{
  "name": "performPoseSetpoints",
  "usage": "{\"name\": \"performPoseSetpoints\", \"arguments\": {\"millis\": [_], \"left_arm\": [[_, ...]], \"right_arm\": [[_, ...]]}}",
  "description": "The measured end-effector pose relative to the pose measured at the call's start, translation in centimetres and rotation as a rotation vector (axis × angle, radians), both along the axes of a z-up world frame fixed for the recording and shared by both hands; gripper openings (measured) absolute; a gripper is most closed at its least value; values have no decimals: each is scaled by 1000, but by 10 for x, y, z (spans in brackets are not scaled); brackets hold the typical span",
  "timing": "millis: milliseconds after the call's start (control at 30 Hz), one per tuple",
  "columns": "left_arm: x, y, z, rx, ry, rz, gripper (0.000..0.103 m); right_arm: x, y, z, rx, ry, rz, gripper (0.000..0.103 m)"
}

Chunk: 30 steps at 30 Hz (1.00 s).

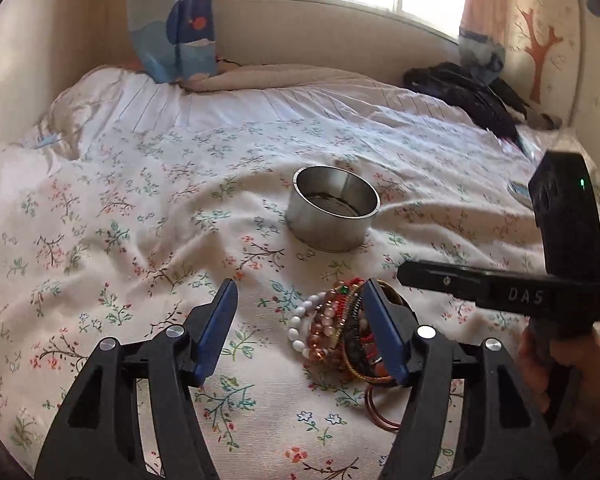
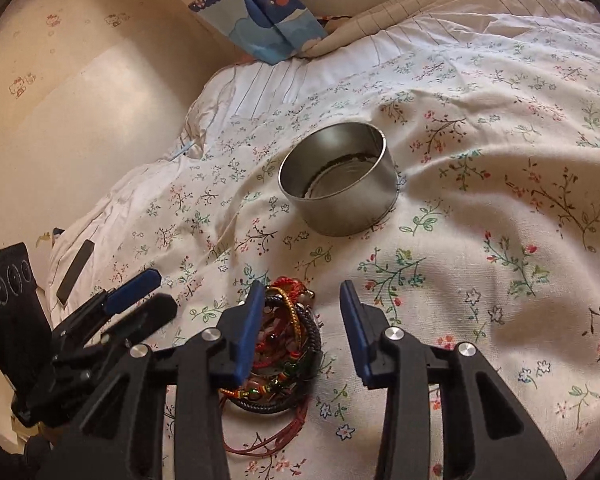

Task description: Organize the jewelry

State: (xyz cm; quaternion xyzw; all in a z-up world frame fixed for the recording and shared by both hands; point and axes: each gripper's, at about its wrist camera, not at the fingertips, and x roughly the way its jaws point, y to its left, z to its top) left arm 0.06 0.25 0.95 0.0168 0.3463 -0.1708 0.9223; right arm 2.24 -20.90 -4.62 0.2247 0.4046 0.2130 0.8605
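A pile of bracelets (image 1: pixel 340 336) lies on the floral bedsheet: white beads, pink beads, red and gold cords. It also shows in the right wrist view (image 2: pixel 288 344). A round metal tin (image 1: pixel 332 212), open on top, stands on the sheet beyond the pile; in the right wrist view (image 2: pixel 336 180) it looks empty apart from dark bits. My left gripper (image 1: pixel 300 312) is open, its right finger against the pile. My right gripper (image 2: pixel 300 300) is open, its left finger over the pile. The right gripper's body (image 1: pixel 540 280) shows in the left wrist view.
The bed (image 1: pixel 140 200) fills both views, its sheet rumpled. Dark clothing (image 1: pixel 472 92) lies at the far right corner. Curtains (image 1: pixel 172 20) hang at the headboard wall under a window. A black flat object (image 2: pixel 76 268) lies at the bed's left edge.
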Motion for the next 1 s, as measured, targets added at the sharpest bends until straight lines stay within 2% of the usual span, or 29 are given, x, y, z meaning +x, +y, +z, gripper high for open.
{"name": "performPoseSetpoints", "arguments": {"millis": [33, 67, 100, 167, 200, 300, 433, 633, 767, 800, 833, 867, 900, 933, 1000], "left_arm": [[2, 5, 1, -23, 2, 18, 62], [3, 10, 2, -43, 5, 32, 62], [4, 13, 3, -57, 5, 45, 62], [7, 18, 3, -72, 7, 63, 62], [7, 19, 3, -74, 8, 71, 62], [9, 22, 1, -79, 24, 74, 63], [9, 20, -2, -70, 43, 64, 65], [7, 7, -7, -45, 63, 12, 72], [6, 4, -7, -27, 59, 13, 72], [6, 5, -7, -29, 60, 18, 72], [7, 6, -7, -34, 61, 23, 72], [7, 7, -6, -40, 60, 29, 72], [7, 9, -6, -47, 59, 33, 72], [7, 10, -6, -53, 59, 36, 72], [8, 11, -6, -60, 63, 38, 72]], "right_arm": [[3, 5, -1, -14, 2, 21, 32], [5, 11, -2, -33, 5, 46, 22], [8, 17, -3, -55, 6, 66, 16], [10, 25, -5, -95, 2, 90, 14], [8, 26, -3, -106, -11, 92, 3], [0, 23, 6, -107, -62, 76, 3], [-13, 14, 20, -61, -107, 42, 0], [-33, -13, 42, 45, -168, -69, 0], [-19, -13, 26, 22, -78, -85, 3], [-12, -10, 19, 12, -42, -75, 8], [-6, -6, 11, -5, -13, -61, 33], [0, -2, 6, -24, 2, -49, 44], [2, 0, 2, -34, 9, -34, 49], [6, 3, -2, -32, 19, -11, 48], [10, 7, -5, -27, 17, 20, 35]]}}
